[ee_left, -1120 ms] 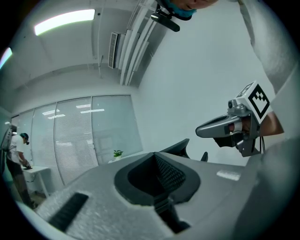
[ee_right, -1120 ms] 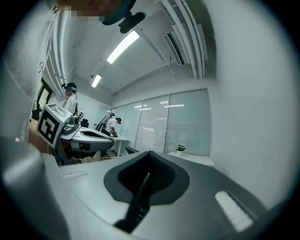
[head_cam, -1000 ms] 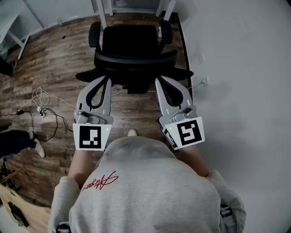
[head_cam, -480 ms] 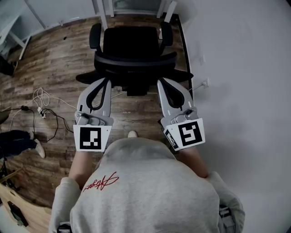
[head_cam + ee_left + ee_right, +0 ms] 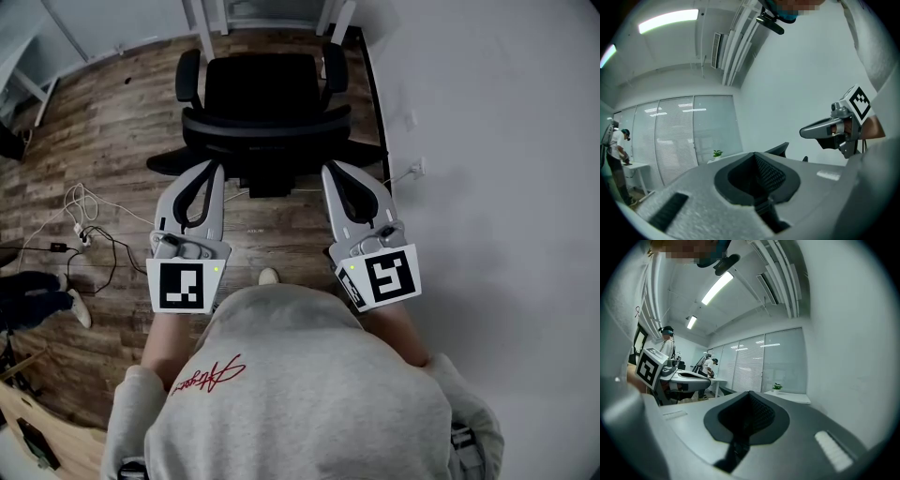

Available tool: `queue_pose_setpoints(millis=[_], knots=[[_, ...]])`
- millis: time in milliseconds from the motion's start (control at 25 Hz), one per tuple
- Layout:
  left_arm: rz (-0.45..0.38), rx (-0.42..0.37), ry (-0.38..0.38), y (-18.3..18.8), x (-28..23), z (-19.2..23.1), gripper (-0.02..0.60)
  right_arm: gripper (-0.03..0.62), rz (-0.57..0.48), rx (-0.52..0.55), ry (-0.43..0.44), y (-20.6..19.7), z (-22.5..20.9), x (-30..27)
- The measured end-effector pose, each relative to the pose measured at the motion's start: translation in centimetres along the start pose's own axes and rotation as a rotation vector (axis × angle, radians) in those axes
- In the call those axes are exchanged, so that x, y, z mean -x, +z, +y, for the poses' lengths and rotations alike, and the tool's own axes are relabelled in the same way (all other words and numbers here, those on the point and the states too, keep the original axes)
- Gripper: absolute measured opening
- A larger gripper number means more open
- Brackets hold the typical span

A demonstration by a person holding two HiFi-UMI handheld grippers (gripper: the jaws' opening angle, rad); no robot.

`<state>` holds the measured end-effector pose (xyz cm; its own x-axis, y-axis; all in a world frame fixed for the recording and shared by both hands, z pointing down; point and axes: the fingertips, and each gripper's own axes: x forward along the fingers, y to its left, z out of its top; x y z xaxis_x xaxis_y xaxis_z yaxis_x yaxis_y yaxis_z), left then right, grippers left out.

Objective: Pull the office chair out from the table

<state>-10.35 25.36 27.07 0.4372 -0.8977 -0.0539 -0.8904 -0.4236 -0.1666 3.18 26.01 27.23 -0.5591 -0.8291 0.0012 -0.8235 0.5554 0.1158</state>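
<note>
The black office chair point(image 5: 267, 94) stands on the wood floor in the head view, its seat facing the white table legs point(image 5: 200, 19) at the top edge. Its curved backrest point(image 5: 267, 127) is towards me. My left gripper point(image 5: 213, 169) and right gripper point(image 5: 331, 172) point at the backrest from behind, one at each side, just short of it. Both are shut with nothing between the jaws. In the left gripper view the shut left gripper point(image 5: 755, 156) fills the bottom, with the chair's dark top edge point(image 5: 780, 149) beyond it. The right gripper point(image 5: 749, 393) looks the same in its own view.
A white wall point(image 5: 487, 141) with a socket point(image 5: 419, 167) runs along the right, close to the chair. Loose cables point(image 5: 89, 225) lie on the floor at the left. A foot point(image 5: 268, 276) shows between the grippers. Other people stand at desks point(image 5: 710, 364) far off.
The chair sits slightly further left and up in the head view. Both grippers stay shut and keep their places behind it.
</note>
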Motion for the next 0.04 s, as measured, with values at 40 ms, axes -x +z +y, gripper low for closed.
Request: queue_pose_setpoints(millis=[40], knots=[[-0.002, 0.001, 0.000, 0.11, -0.09, -0.09, -0.003, 0.000, 0.000, 0.001, -0.001, 0.02, -0.15, 0.06]])
